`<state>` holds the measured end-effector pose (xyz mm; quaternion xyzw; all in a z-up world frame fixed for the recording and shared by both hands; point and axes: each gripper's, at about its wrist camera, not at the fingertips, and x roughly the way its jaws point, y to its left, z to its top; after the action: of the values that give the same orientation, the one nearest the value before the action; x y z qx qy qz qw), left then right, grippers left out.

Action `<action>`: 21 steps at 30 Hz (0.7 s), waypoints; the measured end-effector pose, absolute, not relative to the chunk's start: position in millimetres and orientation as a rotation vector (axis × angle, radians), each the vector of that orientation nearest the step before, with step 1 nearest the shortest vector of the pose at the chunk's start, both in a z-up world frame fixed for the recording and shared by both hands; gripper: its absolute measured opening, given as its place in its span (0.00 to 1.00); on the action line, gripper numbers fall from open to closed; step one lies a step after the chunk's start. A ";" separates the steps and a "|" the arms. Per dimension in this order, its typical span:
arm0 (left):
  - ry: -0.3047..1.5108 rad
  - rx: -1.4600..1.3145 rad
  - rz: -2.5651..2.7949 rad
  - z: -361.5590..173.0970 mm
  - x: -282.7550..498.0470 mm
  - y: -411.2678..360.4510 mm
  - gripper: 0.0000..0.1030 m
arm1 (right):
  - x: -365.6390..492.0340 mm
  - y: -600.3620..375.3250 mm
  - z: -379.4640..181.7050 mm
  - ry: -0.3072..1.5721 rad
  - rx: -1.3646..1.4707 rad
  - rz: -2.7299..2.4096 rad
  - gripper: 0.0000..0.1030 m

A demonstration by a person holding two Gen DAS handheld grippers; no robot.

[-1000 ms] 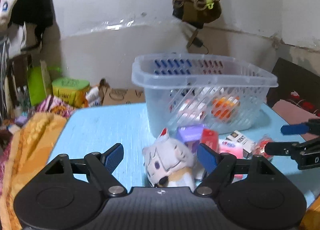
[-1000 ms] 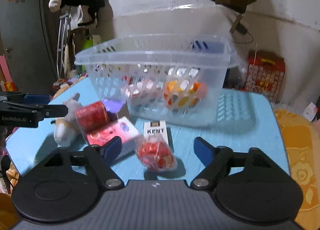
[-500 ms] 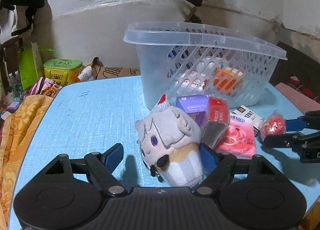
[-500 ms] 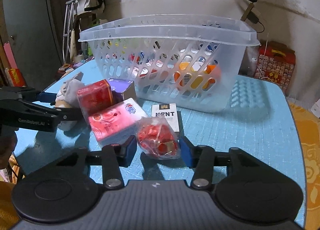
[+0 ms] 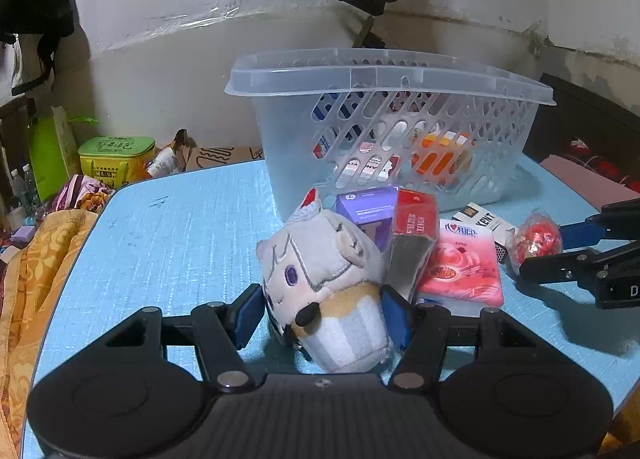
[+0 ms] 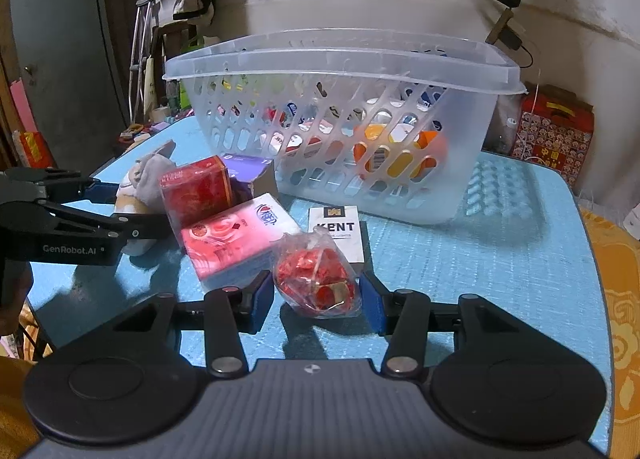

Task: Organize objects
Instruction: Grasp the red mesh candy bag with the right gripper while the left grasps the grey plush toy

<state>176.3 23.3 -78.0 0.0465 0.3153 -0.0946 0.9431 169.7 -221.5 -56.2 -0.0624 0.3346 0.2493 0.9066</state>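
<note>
A grey plush toy lies on the blue table between the fingers of my left gripper, which is shut on it. My right gripper is shut on a clear bag of red candies. Next to them lie a red box, a purple box, a pink tissue pack and a white KENT pack. A clear plastic basket stands behind them with several items inside. It also shows in the right wrist view.
The blue table has its left edge beside orange cloth. A green tin and clutter sit beyond the far left corner. A red gift box stands past the table's far right side.
Both grippers have moved forward and closed: the left onto the plush toy, the right onto the candy bag. Both were wide open a second ago.
</note>
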 end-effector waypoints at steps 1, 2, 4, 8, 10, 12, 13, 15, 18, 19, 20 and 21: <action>0.644 0.103 -0.192 -78.4 176.2 22.9 0.64 | 170.1 -220.9 -57.1 0.695 -0.131 0.516 0.51; 0.647 0.116 -0.188 -79.3 176.2 21.1 0.65 | 170.6 -220.3 -58.2 0.699 -0.136 0.513 0.49; 0.653 0.139 -0.176 -82.3 175.7 19.8 0.65 | 169.7 -220.1 -58.5 0.700 -0.141 0.513 0.48; 0.631 0.121 -0.187 -78.5 172.6 23.9 0.62 | 161.3 -221.0 -48.5 0.645 -0.160 0.511 0.48; 0.588 0.137 -0.166 -73.0 166.0 23.9 0.62 | 156.2 -221.9 -40.5 0.615 -0.159 0.513 0.48; 0.558 0.146 -0.163 -66.8 159.3 23.6 0.62 | 151.7 -222.7 -34.1 0.590 -0.159 0.510 0.48; 0.541 0.150 -0.165 -63.5 155.1 23.7 0.62 | 149.5 -222.8 -31.0 0.579 -0.159 0.510 0.48; 0.516 0.156 -0.159 -57.4 149.3 22.9 0.62 | 145.4 -223.1 -25.3 0.563 -0.156 0.508 0.48; 0.468 0.147 -0.156 -47.2 139.8 23.2 0.62 | 136.1 -224.5 -14.5 0.529 -0.145 0.513 0.48; 0.451 0.144 -0.156 -43.3 136.5 23.0 0.62 | 132.3 -224.8 -11.0 0.516 -0.143 0.516 0.48; 0.435 0.141 -0.155 -39.8 133.8 22.3 0.62 | 128.2 -225.2 -7.6 0.504 -0.142 0.517 0.48; 0.420 0.140 -0.152 -36.4 131.4 21.8 0.62 | 123.6 -225.5 -4.2 0.490 -0.144 0.520 0.48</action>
<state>131.4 21.8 -36.4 0.0692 0.2083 -0.0753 0.9727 123.6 -225.5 -4.2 -0.0704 0.2395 0.2541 0.9344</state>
